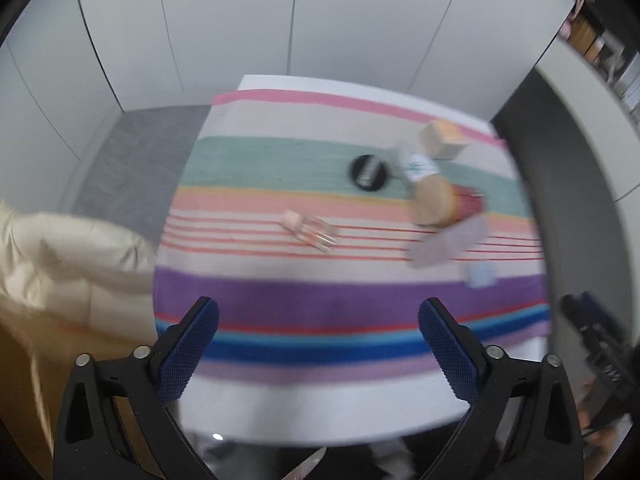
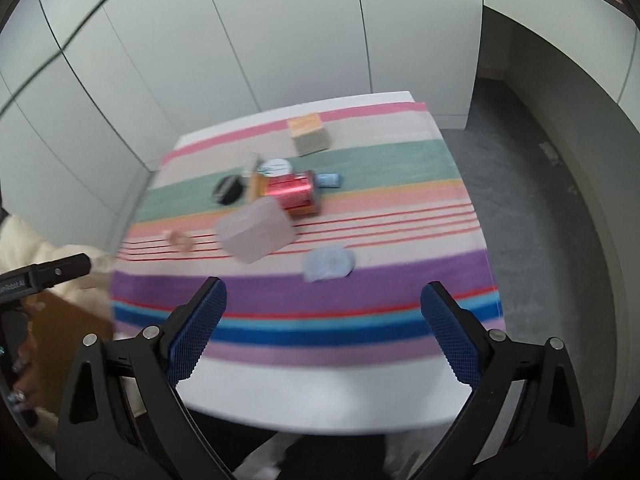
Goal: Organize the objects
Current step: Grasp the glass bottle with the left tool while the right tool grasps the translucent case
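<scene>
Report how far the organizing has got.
Nothing looks sorted yet: the red metal can, translucent plastic box, black round lid, tan cube and pale blue packet lie scattered on the striped cloth. Left claw and right claw are open, empty. Everything remains.

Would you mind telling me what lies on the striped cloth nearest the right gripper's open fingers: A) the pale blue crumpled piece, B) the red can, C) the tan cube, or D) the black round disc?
A: in the right wrist view the pale blue crumpled piece lies on the purple stripe, closest to the right gripper; the red can sits farther back.
</scene>
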### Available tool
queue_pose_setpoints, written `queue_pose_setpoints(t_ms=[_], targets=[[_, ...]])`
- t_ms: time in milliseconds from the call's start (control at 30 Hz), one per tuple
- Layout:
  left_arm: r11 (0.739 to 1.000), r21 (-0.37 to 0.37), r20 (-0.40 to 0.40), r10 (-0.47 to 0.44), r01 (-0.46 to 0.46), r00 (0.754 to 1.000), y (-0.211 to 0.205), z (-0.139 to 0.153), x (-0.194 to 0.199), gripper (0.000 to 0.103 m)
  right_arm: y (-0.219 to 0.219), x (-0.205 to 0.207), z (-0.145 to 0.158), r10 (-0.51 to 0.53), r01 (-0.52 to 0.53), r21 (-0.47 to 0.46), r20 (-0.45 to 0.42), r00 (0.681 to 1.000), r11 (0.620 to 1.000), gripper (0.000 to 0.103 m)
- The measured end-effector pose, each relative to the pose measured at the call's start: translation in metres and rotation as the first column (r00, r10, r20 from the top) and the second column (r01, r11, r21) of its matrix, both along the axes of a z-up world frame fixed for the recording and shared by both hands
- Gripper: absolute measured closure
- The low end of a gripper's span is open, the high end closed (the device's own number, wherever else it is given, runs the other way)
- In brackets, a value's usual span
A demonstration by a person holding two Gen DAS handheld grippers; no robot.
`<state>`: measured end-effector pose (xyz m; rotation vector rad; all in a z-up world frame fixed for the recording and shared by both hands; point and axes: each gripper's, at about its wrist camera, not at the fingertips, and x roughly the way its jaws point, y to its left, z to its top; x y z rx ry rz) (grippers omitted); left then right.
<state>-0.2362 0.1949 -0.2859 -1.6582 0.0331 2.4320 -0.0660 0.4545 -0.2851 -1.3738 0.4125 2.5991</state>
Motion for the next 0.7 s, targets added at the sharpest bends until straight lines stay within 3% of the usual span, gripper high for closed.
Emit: queue_pose_setpoints(t_ms=[167,333,467,567,667,700], targets=[[0.993,-0.103,0.035,-0.047,0.051,0.998,0.013,-0.059,-0.037,0.01,0.009,-0.033,-0.058,0.01,-0.012,0.059,0.021,1.0,0.998,0.003],[0.992,-0.069,0.058,-0.099,0.103,0.993,0.022,-0.089,-0.057,0.014,0.006,-0.055,-0.103,0.042,-0.046,0.055,0.08,0.996,0.997,0.006],[0.994,-0.017,0.071,-0.107,0.108,0.992,0.025,-0.107,-0.075,0.014,0.0,-0.063,-0.121,0.049,-0.054,0.052,0.087,0.995,0.997,0.006],[0.994,-0.045,0.078,-0.097,0.101,0.992,0.025,-0.118,-0.086,0.014,-0.005,-0.07,-0.127,0.067,-0.074,0.072,0.101,0.993,0.995,0.006],[0.993,-0.067,0.045,-0.097,0.1,0.994,0.028,-0.12,-0.088,0.025,-0.011,-0.073,-0.133,0.084,-0.097,0.107,0.118,0.989,0.99,0.008],[0.992,-0.08,0.028,-0.1,0.101,0.995,0.029,-0.118,-0.087,0.039,-0.011,-0.074,-0.135,0.084,-0.097,0.103,0.124,0.989,0.99,0.018]])
